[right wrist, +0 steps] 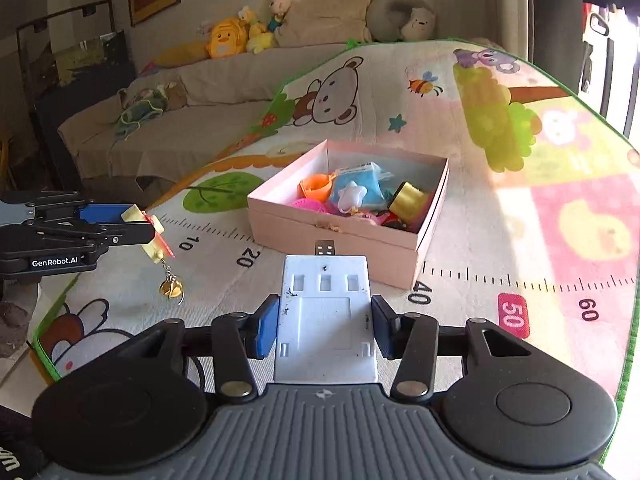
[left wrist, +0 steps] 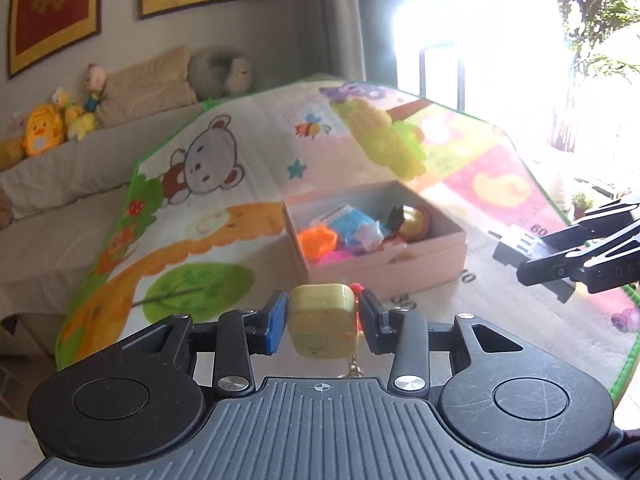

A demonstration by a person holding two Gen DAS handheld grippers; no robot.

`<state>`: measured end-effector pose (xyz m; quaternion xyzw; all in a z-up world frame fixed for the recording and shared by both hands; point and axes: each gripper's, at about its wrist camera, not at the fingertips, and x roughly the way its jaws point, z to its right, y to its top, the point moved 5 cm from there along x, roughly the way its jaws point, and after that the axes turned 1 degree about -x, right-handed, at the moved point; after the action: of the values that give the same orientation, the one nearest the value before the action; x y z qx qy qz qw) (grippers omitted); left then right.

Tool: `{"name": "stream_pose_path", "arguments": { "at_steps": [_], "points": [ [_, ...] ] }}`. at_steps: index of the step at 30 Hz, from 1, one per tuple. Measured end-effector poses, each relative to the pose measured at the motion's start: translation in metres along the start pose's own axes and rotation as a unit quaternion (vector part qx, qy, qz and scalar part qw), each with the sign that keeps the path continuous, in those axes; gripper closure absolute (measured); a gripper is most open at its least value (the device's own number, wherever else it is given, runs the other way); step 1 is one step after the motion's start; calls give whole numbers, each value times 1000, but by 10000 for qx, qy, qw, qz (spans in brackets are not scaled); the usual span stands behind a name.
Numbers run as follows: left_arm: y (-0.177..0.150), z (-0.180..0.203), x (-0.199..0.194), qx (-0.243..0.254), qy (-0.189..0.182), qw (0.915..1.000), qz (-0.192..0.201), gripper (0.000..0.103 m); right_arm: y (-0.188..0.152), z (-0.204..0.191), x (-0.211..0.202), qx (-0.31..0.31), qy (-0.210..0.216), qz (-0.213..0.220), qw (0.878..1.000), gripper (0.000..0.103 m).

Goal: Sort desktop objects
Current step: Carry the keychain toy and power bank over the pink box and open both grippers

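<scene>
Left gripper (left wrist: 322,322) clamps a yellow keychain charm (left wrist: 323,320), its gold bell (right wrist: 172,287) dangling above the play mat (right wrist: 500,240). Right gripper (right wrist: 325,326) pinches a white USB adapter (right wrist: 326,316) just before the pink box (right wrist: 336,236) of toys.

box (right wrist: 336,236) pink | keychain (left wrist: 323,320) yellow-green | USB hub (right wrist: 326,316) white | mat (right wrist: 520,240) cartoon-printed, green-edged

Left hand-held gripper (left wrist: 323,322) clamped, right hand-held gripper (right wrist: 325,326) clamped — both level
</scene>
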<state>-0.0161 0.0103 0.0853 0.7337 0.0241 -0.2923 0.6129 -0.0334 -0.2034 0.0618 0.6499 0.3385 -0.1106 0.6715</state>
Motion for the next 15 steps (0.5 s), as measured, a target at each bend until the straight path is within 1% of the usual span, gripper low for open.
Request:
{"name": "stream_pose_path", "arguments": {
  "at_steps": [3,5,7,9,11,12,13,15],
  "points": [
    [51,8,0,282,4,9977,609,60,39,10,-13,55,-30,424,9991,56],
    [82,13,9,430,55,9947,934,60,72,21,-20,91,-113,775,9969,56],
    [104,16,27,479,96,9930,1077,60,103,32,-20,229,-139,996,9947,56],
    [120,17,56,435,196,9929,1087,60,130,43,-8,368,-226,1121,9928,56],
    [125,13,89,251,197,9947,977,59,150,52,15,380,-406,1168,9916,55],
    [123,10,104,148,175,9957,902,55,157,56,30,390,-435,1145,9917,55],
    [118,7,119,54,186,9968,781,43,163,60,46,370,-432,1105,9923,55],
    [100,1,139,-110,181,9985,506,35,166,68,76,365,-575,996,9927,53]
  ]
}}
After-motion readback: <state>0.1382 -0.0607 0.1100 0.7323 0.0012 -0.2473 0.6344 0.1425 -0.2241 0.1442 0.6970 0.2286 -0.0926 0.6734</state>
